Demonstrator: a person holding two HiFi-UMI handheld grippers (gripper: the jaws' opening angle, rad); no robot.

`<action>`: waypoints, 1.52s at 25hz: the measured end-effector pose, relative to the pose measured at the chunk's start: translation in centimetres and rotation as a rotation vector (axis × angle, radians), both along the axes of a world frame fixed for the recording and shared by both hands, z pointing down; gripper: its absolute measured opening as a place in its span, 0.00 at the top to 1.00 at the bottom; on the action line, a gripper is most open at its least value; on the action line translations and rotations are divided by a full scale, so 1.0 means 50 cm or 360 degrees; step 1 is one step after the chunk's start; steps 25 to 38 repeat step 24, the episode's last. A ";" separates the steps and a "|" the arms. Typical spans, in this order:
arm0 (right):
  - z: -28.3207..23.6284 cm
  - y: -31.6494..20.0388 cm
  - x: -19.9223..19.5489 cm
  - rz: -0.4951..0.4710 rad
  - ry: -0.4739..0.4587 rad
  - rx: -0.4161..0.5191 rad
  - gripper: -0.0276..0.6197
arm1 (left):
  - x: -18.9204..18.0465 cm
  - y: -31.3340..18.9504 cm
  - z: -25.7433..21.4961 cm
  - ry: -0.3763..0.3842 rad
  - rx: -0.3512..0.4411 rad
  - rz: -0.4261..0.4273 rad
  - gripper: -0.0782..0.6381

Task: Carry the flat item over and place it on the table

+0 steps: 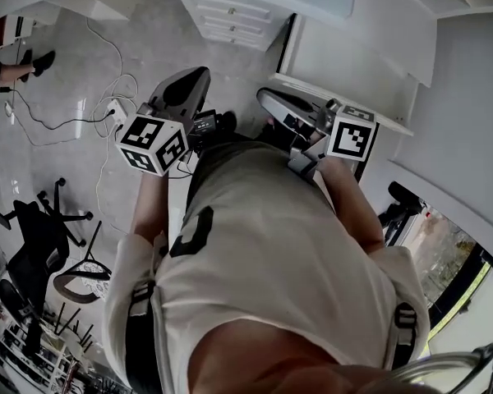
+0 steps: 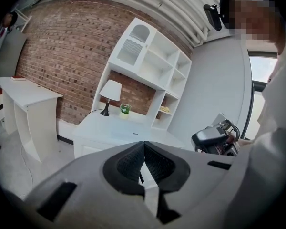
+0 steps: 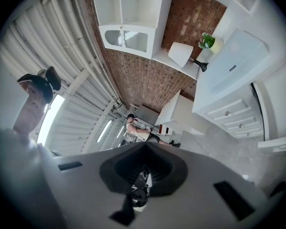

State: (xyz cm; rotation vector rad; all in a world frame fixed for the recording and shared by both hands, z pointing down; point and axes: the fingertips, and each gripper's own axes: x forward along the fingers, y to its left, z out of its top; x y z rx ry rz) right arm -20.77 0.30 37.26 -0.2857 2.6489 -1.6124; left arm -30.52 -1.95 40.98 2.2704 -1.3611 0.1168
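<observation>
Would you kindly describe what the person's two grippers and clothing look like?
The left gripper and right gripper have pale grey shells with black ribbed pads. Each carries a white cube printed with black square markers. The person wears a light short-sleeved shirt with a dark print and dark shoulder straps.

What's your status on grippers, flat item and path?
Left gripper shut, empty. Right gripper shut, empty. Flat item not in view. Black cable lies on the grey floor, left of the white drawer desk.
</observation>
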 end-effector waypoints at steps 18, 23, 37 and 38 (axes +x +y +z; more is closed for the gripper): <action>-0.001 -0.041 0.055 0.0234 0.0029 0.0063 0.94 | 0.076 -0.060 -0.001 -0.0048 -0.0006 0.0232 0.86; -0.007 -0.058 0.114 0.0247 0.0007 0.0077 0.94 | 0.142 -0.074 -0.010 -0.0049 -0.0014 0.0233 0.86; -0.008 -0.060 0.127 0.0248 0.0002 0.0076 0.94 | 0.157 -0.075 -0.011 -0.0048 -0.0019 0.0233 0.86; -0.008 -0.060 0.127 0.0248 0.0002 0.0076 0.94 | 0.157 -0.075 -0.011 -0.0048 -0.0019 0.0233 0.86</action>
